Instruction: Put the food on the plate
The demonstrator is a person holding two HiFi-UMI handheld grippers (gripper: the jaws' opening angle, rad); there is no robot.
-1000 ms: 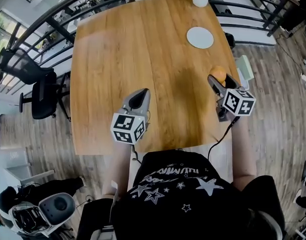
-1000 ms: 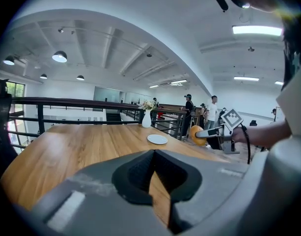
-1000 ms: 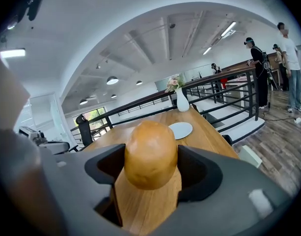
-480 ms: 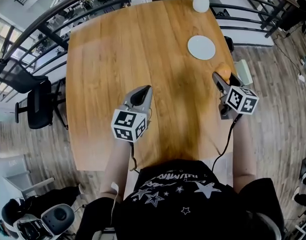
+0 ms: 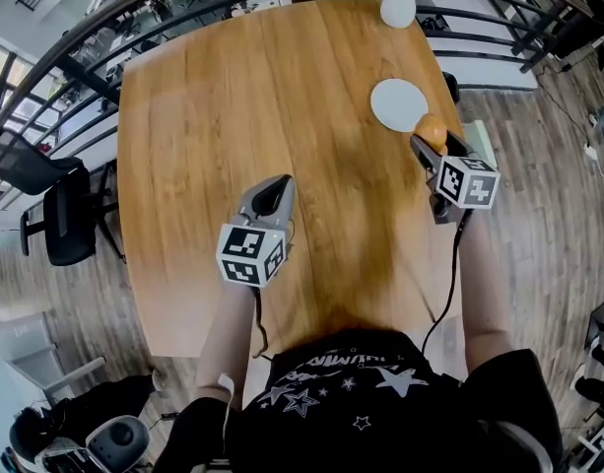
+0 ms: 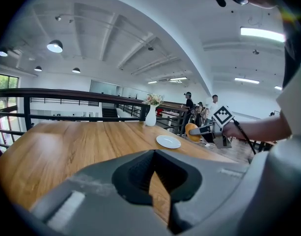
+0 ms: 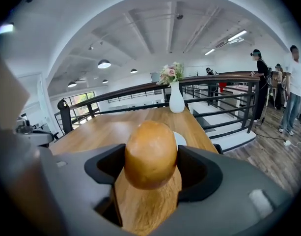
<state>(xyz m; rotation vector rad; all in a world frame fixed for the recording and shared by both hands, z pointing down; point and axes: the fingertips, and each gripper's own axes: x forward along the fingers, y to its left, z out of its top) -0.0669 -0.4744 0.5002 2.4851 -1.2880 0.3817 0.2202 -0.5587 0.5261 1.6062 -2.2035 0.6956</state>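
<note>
An orange-brown bread roll [image 7: 150, 151] sits between the jaws of my right gripper [image 7: 151, 173], which is shut on it. In the head view that right gripper [image 5: 429, 144] holds the roll [image 5: 433, 127] above the table, just short of the near edge of the round white plate [image 5: 396, 102]. The plate [image 7: 180, 139] shows partly behind the roll. My left gripper [image 5: 270, 193] hovers over the middle of the wooden table [image 5: 233, 116], shut and empty. From the left gripper view I see the plate [image 6: 168, 141] and the roll [image 6: 190, 131] to its right.
A white vase [image 5: 398, 4] with flowers stands at the table's far edge, behind the plate. A black railing [image 5: 75, 62] runs round the far side. An office chair [image 5: 55, 220] stands left of the table. People [image 7: 291, 90] stand far off to the right.
My right gripper has carried the roll forward, from the table's right edge to the plate's near edge. The left gripper has hardly moved.
</note>
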